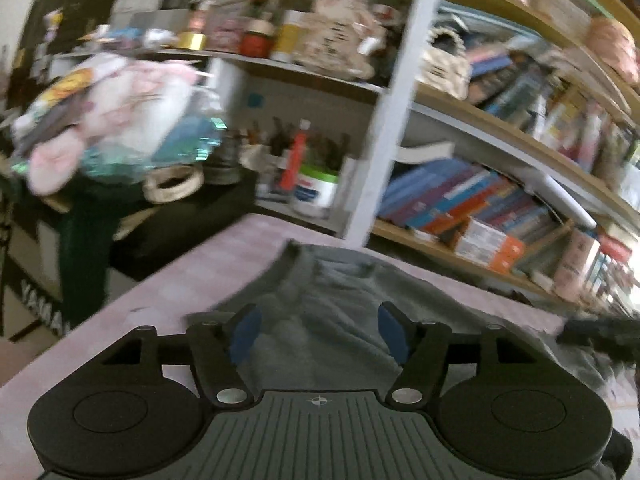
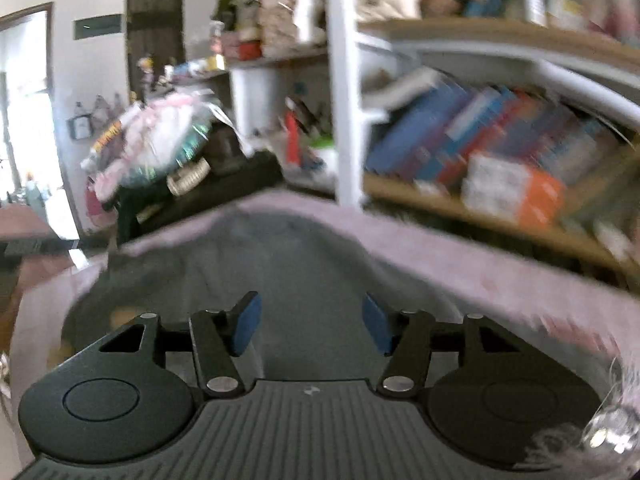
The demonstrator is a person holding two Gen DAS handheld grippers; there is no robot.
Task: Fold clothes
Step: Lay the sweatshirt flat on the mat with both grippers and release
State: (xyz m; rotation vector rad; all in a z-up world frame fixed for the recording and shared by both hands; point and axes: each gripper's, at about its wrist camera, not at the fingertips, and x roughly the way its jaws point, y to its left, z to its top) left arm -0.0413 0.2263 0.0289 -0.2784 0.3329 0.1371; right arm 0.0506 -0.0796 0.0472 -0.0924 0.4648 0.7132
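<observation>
Both views blurred. Left gripper (image 1: 319, 334) released, nothing held; grey shirt (image 1: 340, 300) lies directly ahead on pink-covered bench (image 1: 192, 276). Right gripper (image 2: 311, 324) released above the shirt (image 2: 288, 264).

Open pink tabletop (image 1: 168, 280) left of my left gripper (image 1: 318, 336), grey garment (image 1: 340, 312) spread ahead, bookshelf (image 1: 500, 216) crowding the far edge, white post (image 1: 384, 140) straight ahead, cluttered black stand (image 1: 180, 220) beyond the left corner.

Both black grippers (image 1: 318, 330) (image 2: 312, 322) carry blue pads, silver screws.
</observation>
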